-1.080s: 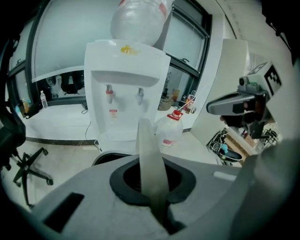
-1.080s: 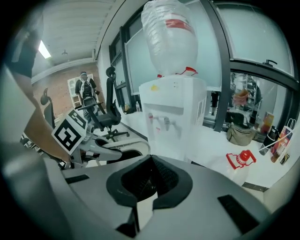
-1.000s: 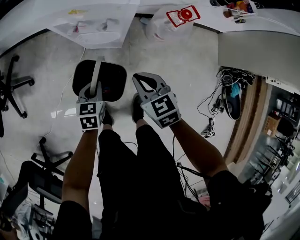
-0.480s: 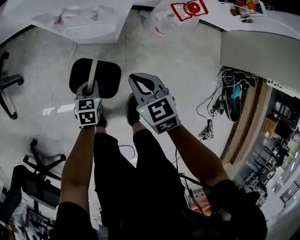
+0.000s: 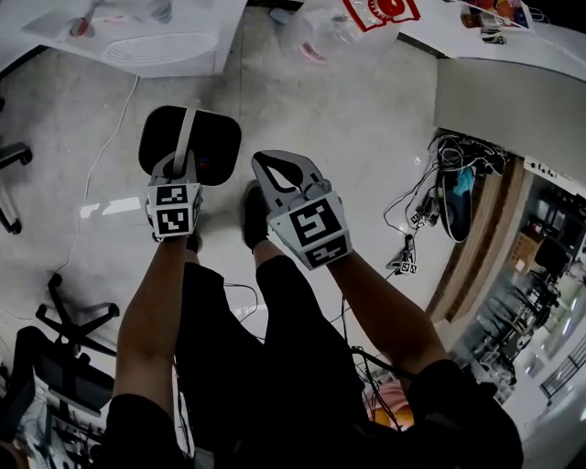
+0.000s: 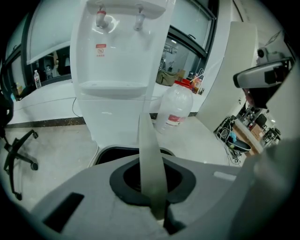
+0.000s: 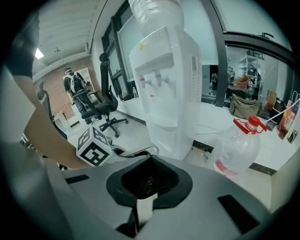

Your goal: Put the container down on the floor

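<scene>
A black container (image 5: 189,147) with a pale grey bail handle (image 5: 186,136) hangs over the floor in front of a water dispenser. My left gripper (image 5: 180,167) is shut on the top of that handle. In the left gripper view the handle (image 6: 150,159) rises out of the shut jaws, with the container's dark rim (image 6: 110,152) behind it. Whether the base touches the floor I cannot tell. Just right of the container, my right gripper (image 5: 263,165) is shut with nothing in it. Its view shows the left gripper's marker cube (image 7: 95,147).
A white water dispenser (image 5: 156,48) stands beyond the container. A clear water jug with a red cap (image 5: 352,23) lies on the floor to the dispenser's right. Office chairs (image 5: 64,334) are at the left, cables (image 5: 426,206) at the right. The person's shoes (image 5: 254,215) are under the grippers.
The head view has tilted down, so the dispenser and jug slid toward the top edge. Both grippers and the hanging container keep their places relative to each other.
</scene>
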The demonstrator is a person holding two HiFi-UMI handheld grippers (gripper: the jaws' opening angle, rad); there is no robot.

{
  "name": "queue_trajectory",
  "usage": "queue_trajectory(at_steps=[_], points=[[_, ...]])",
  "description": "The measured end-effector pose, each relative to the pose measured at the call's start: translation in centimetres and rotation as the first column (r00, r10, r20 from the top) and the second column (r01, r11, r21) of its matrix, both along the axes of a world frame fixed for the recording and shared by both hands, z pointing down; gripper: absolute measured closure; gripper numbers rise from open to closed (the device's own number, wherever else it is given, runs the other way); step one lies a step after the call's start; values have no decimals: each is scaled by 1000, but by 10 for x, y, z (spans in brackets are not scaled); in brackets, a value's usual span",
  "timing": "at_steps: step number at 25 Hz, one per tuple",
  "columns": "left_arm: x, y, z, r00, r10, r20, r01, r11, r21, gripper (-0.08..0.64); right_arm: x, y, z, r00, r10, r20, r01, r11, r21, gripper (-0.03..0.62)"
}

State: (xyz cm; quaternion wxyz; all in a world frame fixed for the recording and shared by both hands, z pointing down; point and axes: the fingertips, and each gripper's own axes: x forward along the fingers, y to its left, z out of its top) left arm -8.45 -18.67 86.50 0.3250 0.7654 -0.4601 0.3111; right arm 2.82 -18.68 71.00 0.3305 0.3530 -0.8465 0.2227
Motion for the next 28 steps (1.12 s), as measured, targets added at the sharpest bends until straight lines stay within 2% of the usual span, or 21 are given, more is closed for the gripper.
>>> queue_trajectory(at_steps=[4, 10, 23, 28], points=[[7, 4, 15, 1000, 25, 7, -25, 1000, -18, 548, -1, 6, 12, 999, -31, -24, 31, 999, 10, 594], [16, 5, 37, 999, 48, 13, -48, 998, -48, 548, 0, 8, 25, 1000, 2, 2, -2, 1000, -16, 594], [21, -12, 47, 999, 4, -52, -6, 999, -35, 546, 17, 27, 44, 998, 61, 17, -60, 996, -62, 594], [16, -1, 60, 998, -28, -55, 25, 998, -54, 546, 16, 32, 47, 995, 93, 44, -88, 991, -104, 594]])
